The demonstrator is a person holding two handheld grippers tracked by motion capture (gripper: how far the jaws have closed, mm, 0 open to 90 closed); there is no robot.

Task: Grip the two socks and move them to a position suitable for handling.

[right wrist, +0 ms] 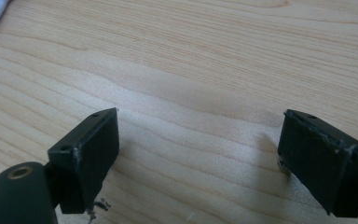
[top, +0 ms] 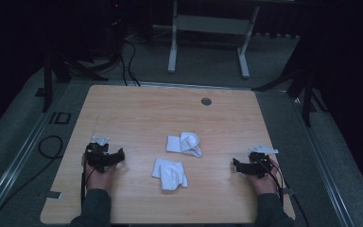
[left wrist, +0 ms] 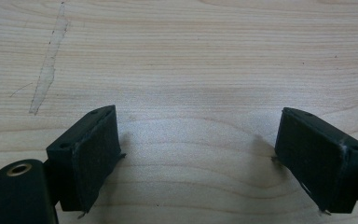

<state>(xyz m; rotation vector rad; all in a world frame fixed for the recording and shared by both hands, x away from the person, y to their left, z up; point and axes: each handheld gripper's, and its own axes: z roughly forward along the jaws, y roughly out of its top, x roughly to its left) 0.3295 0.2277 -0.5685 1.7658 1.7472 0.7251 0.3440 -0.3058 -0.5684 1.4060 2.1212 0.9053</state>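
I rest my left gripper [top: 105, 156] near the worktop's [top: 137, 109] left edge and my right gripper [top: 255, 165] near its right edge, both hands low on the wood toward the near edge, forearms coming in over it. Both pairs of jaws stand spread with bare wood between them. Two white socks [top: 170, 174] [top: 185, 143] lie mid-worktop between my grippers, apart from both.
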